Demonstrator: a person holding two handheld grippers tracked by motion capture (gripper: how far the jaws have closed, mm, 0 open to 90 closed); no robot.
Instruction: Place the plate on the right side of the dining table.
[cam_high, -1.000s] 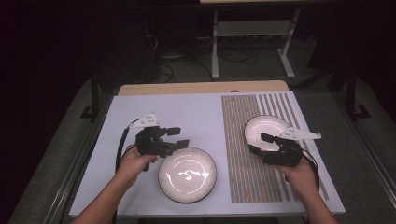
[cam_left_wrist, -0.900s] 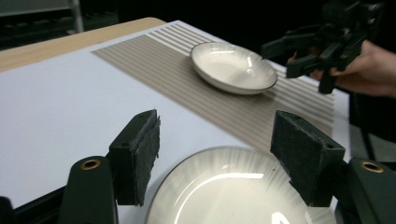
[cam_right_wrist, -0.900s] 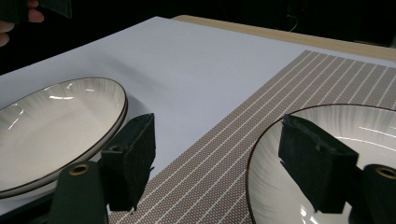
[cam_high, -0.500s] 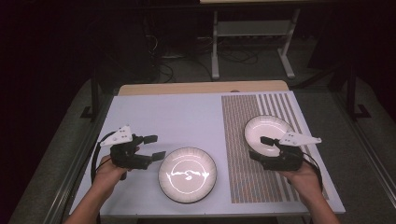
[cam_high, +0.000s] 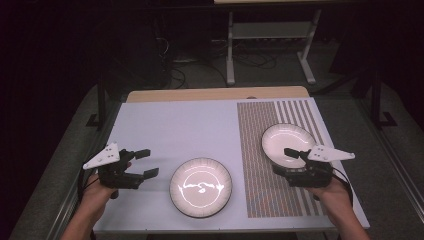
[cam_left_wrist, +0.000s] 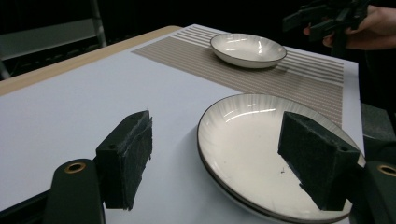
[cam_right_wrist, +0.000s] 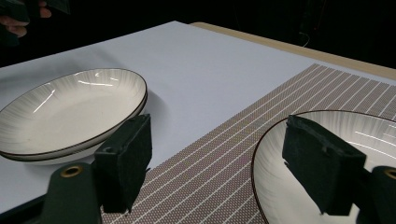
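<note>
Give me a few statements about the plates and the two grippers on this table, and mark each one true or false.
1. The larger plate sits on the plain white surface. True.
2. The smaller plate sits on the striped mat. True.
3. The left gripper is shut on the larger plate. False: its jaws are open, beside the plate, holding nothing.
4. The two plates are stacked. False: they lie apart.
5. The right gripper is open at the smaller plate's near rim. True.

Dim surroundings, brightly lit table (cam_high: 190, 125); glare streaks both glossy plates (cam_high: 201, 186).
</note>
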